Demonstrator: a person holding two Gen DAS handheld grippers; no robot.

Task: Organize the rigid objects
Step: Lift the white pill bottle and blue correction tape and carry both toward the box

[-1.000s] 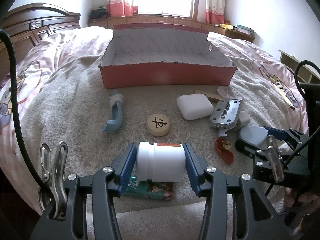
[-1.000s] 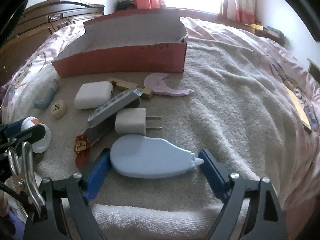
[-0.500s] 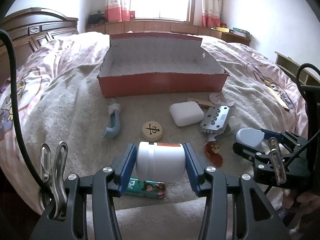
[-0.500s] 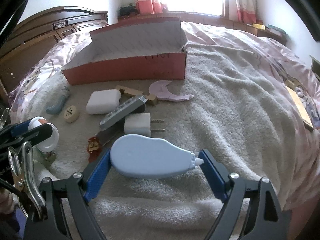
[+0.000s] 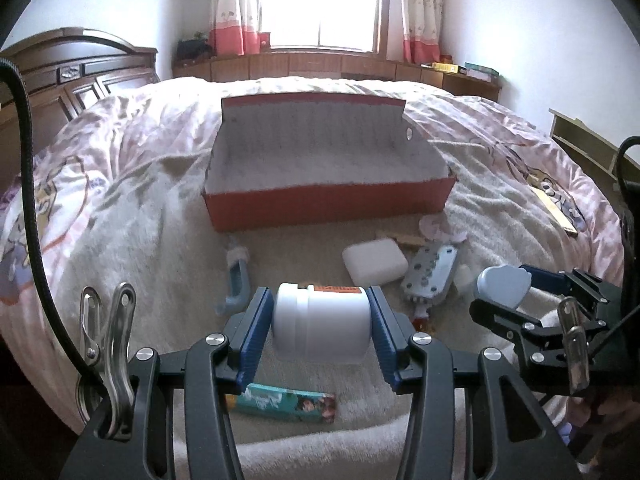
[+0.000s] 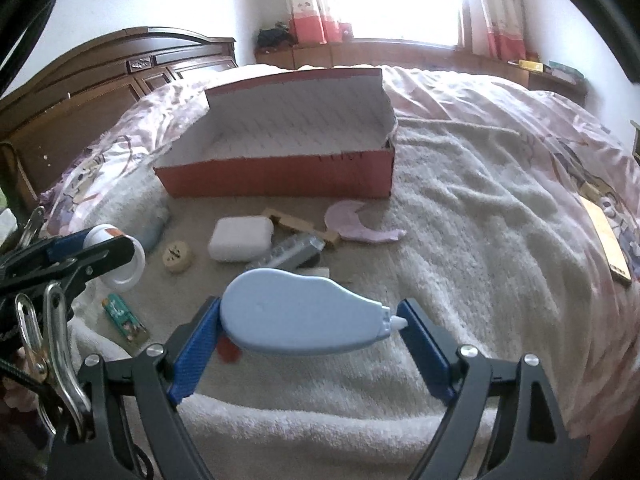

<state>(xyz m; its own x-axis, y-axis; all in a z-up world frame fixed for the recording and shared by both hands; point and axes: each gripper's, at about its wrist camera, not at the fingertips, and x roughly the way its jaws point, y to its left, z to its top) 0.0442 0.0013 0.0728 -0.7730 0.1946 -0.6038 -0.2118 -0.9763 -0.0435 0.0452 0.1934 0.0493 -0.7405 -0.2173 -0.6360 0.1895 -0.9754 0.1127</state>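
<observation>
The left gripper (image 5: 322, 322) held a white plastic jar (image 5: 320, 324) lying on its side, the blue fingers (image 5: 252, 332) pressed against its cap end and its base, clear of the towel (image 5: 280, 440) below. The right gripper (image 6: 310, 322) stood much wider, its fingers (image 6: 196, 352) clamped on the two ends of a light blue correction tape dispenser (image 6: 300, 312), the rounded back against the left finger and the white tip against the right one, also off the bedding.

Just beneath the jar, near the camera, lay a small teal printed packet (image 5: 288, 398) flat on the towel. To the left of the jar was a blue curved handle piece (image 5: 238, 280). Right of it were a white rounded case (image 5: 374, 262) and a grey metal part with a row of holes (image 5: 430, 276), touching or nearly touching each other, with something small and red (image 5: 420, 316) at the metal part's near end. In the right wrist view a round wooden chess piece (image 6: 176, 256) sat left of the white case, and a wooden strip (image 6: 300, 226) and a pale pink crescent-shaped piece (image 6: 356, 226) lay beyond the case, near the box.

Farther off, in the middle of the bed (image 5: 120, 152), stood an open red cardboard box (image 5: 328, 204) with a white lining, its lid flap raised at the far side. A dark wooden headboard (image 6: 100, 80) stood at the left and a curtained window (image 5: 320, 4) at the far wall.
</observation>
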